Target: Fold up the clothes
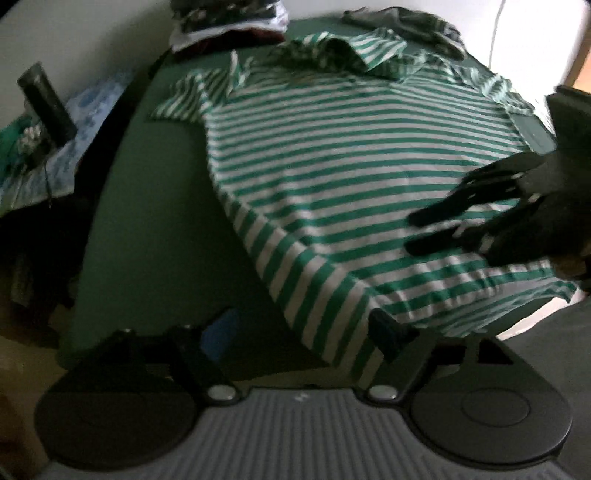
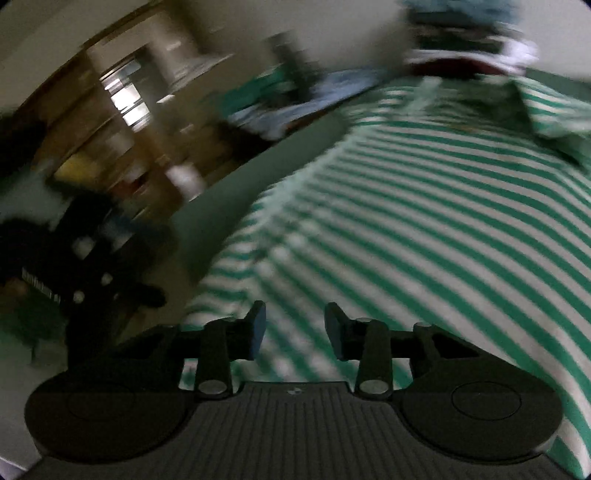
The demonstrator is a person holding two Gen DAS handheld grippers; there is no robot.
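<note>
A green-and-white striped polo shirt (image 1: 332, 166) lies spread flat on a green table (image 1: 155, 206), collar at the far end. My left gripper (image 1: 303, 332) hangs over the shirt's near corner with its jaws wide open and nothing pinched; its right finger stands over the hem. My right gripper (image 1: 424, 232) reaches in from the right, just above the shirt's lower part. In the blurred right wrist view the right gripper (image 2: 295, 328) has its pads apart, with the striped shirt (image 2: 443, 221) visible below the gap and nothing gripped.
A pile of clothes (image 1: 229, 22) sits at the table's far end, and a grey garment (image 1: 402, 22) lies at the far right. Left of the table is a side surface with a blue patterned cloth (image 1: 85, 118) and a dark upright object (image 1: 44, 99). Shelves (image 2: 122, 103) stand behind.
</note>
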